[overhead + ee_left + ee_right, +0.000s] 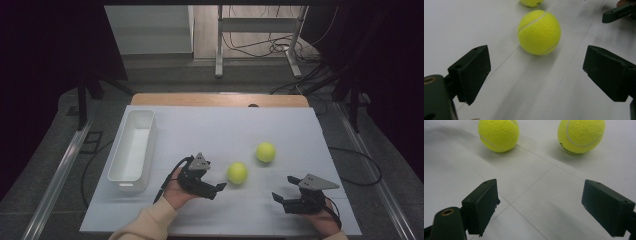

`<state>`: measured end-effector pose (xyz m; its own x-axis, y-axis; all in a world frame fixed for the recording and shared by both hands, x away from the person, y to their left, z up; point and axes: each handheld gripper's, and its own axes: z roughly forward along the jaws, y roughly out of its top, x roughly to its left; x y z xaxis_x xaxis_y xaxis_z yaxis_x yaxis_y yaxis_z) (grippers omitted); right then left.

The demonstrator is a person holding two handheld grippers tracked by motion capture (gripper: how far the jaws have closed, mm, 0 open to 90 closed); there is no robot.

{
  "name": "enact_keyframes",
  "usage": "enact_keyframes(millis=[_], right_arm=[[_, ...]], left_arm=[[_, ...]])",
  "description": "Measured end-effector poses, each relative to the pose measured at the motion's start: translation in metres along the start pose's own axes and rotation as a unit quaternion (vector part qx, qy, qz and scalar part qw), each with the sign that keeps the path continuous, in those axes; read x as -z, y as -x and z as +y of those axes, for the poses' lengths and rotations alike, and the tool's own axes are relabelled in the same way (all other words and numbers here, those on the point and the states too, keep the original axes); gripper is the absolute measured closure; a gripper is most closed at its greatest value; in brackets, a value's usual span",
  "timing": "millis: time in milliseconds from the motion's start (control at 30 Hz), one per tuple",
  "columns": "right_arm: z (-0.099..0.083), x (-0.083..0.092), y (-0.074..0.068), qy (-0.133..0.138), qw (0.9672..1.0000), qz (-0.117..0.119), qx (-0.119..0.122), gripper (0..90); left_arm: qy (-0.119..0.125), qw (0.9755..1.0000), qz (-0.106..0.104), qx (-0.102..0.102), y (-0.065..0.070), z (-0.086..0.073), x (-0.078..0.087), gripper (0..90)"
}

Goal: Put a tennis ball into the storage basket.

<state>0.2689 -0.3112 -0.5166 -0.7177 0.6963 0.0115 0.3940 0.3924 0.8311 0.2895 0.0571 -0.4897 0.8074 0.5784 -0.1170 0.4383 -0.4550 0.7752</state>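
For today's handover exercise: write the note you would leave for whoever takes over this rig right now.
Left gripper: open, aimed at the near ball, not touching it.
Right gripper: open, holding nothing, short of both balls.
Far ball lies apart from the near one on the white table.
Bin at left looks empty.
Done: nothing gripped.
Left: probably grip each ball; the bin seems the likely goal.

Dim room; grey floor (165,75), perhaps carpeted

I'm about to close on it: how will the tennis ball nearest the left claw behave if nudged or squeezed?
The tennis ball is round and sits free on the flat white table, so a nudge would probably roll it. Its fuzzy felt should grip well. It likely gives slightly between the open left claw jaws.
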Motion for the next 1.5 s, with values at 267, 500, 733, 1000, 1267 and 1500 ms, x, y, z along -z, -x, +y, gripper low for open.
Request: enact_keyframes(millis=[267, 500, 733, 1000, 1267, 1500], right_arm=[[0.0, 0.0, 0.0, 0.0, 1.0, 0.001, 0.0, 14.4], [0.0, 0.0, 0.0, 0.001, 1.0, 0.0, -0.002, 14.5], [-0.001, 0.0, 0.0, 0.0, 1.0, 0.001, 0.0, 14.5], [-0.001, 0.0, 0.0, 0.0, 1.0, 0.002, -0.001, 14.5], [-0.001, 0.0, 0.001, 0.001, 1.0, 0.002, -0.002, 14.6], [-0.001, 0.0, 0.001, 0.0, 1.0, 0.002, 0.0, 14.6]], left_arm=[[-0.005, 1.0, -0.004, -0.003, 0.0, 0.005, -0.008, 8.6], [-0.008, 0.9999, -0.008, -0.006, 0.001, 0.01, -0.015, 8.6], [-0.012, 0.9998, -0.012, -0.008, 0.001, 0.013, -0.019, 8.6], [-0.013, 0.9997, -0.019, -0.012, 0.004, 0.018, -0.028, 8.6], [-0.014, 0.9994, -0.027, -0.019, 0.008, 0.025, -0.035, 8.6], [-0.018, 0.9991, -0.032, -0.023, 0.01, 0.029, -0.04, 8.6]])
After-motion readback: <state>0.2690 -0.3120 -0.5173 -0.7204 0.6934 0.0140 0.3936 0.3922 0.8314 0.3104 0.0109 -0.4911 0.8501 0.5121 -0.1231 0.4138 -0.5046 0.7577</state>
